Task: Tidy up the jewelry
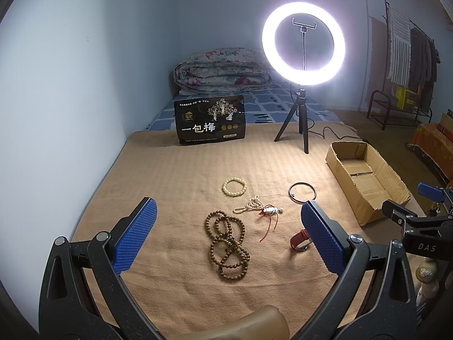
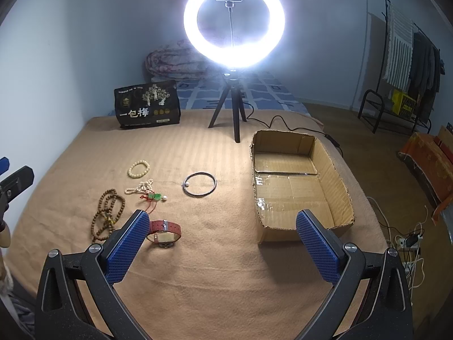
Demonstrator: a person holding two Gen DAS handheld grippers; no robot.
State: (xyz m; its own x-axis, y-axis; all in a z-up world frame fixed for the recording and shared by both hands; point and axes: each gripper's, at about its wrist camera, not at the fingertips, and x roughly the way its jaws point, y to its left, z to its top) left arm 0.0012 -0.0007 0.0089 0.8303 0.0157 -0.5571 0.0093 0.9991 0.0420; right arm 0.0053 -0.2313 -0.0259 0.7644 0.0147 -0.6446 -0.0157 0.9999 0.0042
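Jewelry lies on a tan blanket (image 1: 175, 175): a long brown bead strand (image 1: 228, 245), a cream bead bracelet (image 1: 235, 187), a small white bead string with a red-corded charm (image 1: 264, 209), a thin dark bangle (image 1: 302, 192) and a red-strap watch (image 1: 300, 239). An empty cardboard box (image 2: 297, 187) stands to the right. My left gripper (image 1: 226, 235) is open above the brown beads. My right gripper (image 2: 223, 243) is open and empty, with the watch (image 2: 164, 233) by its left finger.
A lit ring light on a tripod (image 1: 303, 45) and a black snack bag (image 1: 211, 119) stand at the blanket's far edge. A folded quilt (image 1: 220, 68) lies behind. A clothes rack (image 1: 407, 56) and floor cables (image 2: 407, 240) are at the right.
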